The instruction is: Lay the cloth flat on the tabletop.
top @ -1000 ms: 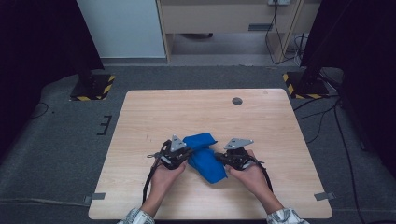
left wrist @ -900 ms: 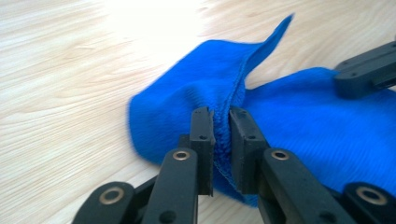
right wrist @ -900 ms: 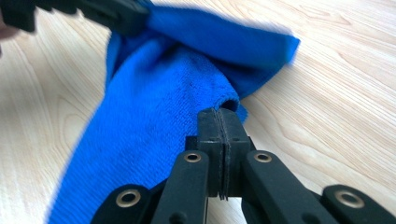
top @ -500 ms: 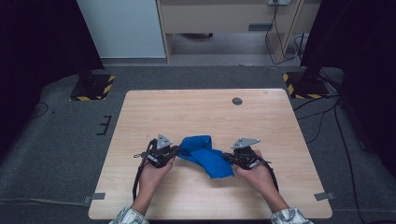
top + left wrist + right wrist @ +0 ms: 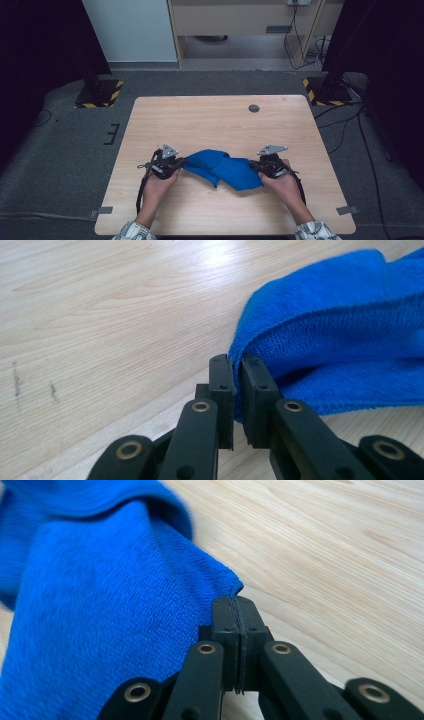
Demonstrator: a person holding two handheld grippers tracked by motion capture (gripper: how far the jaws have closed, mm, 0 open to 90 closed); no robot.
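Blue terry cloth spans the gap between two hand-held grippers above a pale wooden table. At left, the left gripper pinches one corner of the cloth; in the left gripper view its jaws stand nearly together with a thin fold of fabric pressed between them, the rest bunching away to their right. At right, the right gripper clamps the opposite corner, its jaws fully together on the cloth edge, which hangs to their left.
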